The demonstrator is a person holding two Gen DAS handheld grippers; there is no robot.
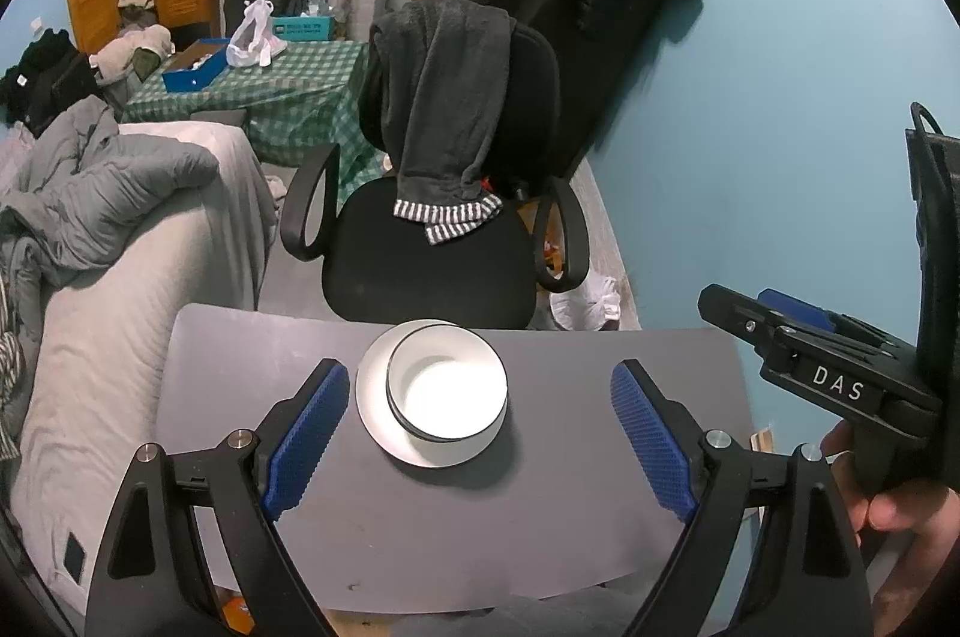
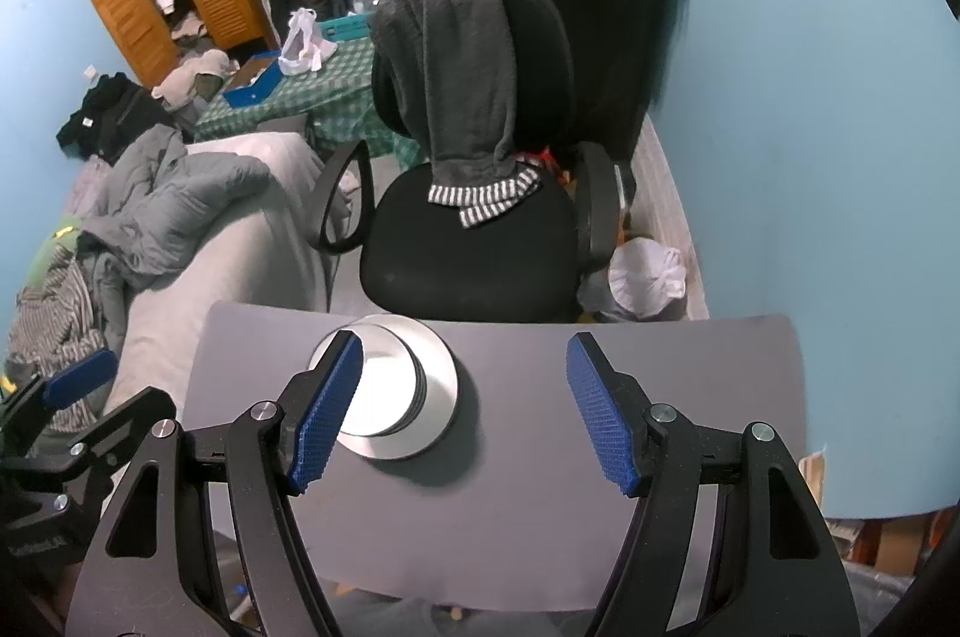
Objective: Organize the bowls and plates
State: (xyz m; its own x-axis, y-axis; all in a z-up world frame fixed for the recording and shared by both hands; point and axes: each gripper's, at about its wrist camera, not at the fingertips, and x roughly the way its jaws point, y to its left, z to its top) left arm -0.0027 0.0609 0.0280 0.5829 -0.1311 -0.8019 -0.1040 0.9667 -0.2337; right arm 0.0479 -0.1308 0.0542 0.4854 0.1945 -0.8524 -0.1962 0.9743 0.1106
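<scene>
A white bowl (image 1: 447,385) sits on a white plate (image 1: 375,412) near the far edge of the grey table (image 1: 480,517). My left gripper (image 1: 480,421) is open and empty, hovering above the table with the bowl between and beyond its blue pads (image 1: 309,436). In the right wrist view the bowl (image 2: 384,391) on the plate (image 2: 435,385) lies left of centre, partly hidden by the left blue pad (image 2: 327,412). My right gripper (image 2: 465,412) is open and empty. The right gripper also shows in the left wrist view (image 1: 798,337), at the right.
A black office chair (image 1: 432,241) with a grey garment draped on it stands just beyond the table. A bed with grey bedding (image 1: 120,241) is to the left. A blue wall (image 1: 780,126) is to the right. A white bag (image 2: 648,277) lies on the floor.
</scene>
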